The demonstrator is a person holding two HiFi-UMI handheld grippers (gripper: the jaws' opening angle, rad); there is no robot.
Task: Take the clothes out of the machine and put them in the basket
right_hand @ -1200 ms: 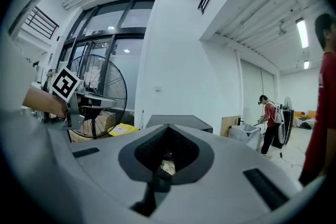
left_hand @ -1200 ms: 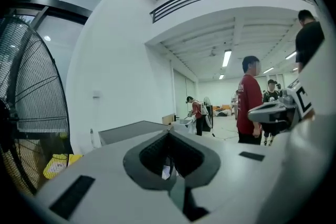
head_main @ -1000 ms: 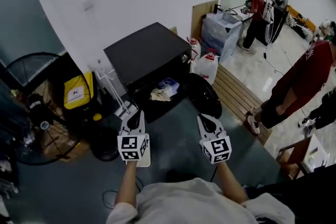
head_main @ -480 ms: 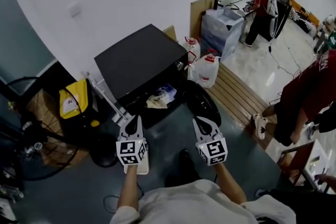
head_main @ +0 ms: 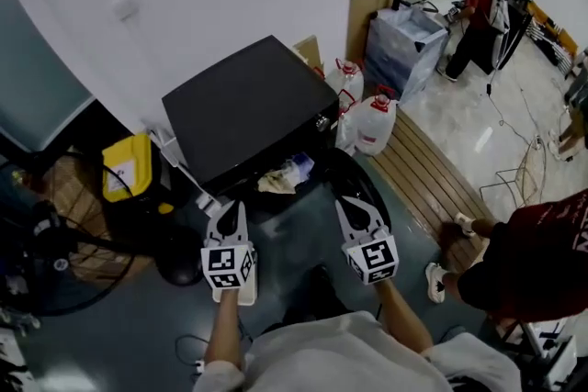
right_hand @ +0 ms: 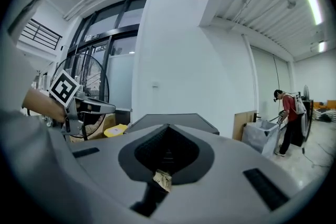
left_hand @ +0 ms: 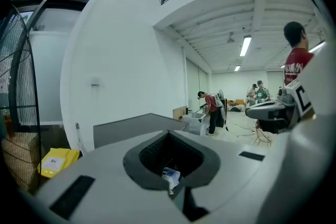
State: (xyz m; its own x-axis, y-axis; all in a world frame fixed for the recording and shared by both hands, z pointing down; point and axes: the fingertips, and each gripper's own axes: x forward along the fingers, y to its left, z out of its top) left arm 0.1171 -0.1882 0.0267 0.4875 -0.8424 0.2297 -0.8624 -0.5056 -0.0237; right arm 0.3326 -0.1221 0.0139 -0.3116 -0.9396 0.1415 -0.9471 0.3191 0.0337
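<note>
Both grippers hovered side by side in front of the black machine [head_main: 243, 101], touching neither it nor each other. The left gripper [head_main: 236, 214] had its jaws pressed together on nothing, and the right gripper [head_main: 353, 212] likewise had its jaws pressed together and empty. The clothes [head_main: 283, 173], a beige and pale blue heap, lay in the machine's open front, at one o'clock from the left gripper and eleven o'clock from the right. White jugs [head_main: 372, 126] stood at the machine's three o'clock.
</note>
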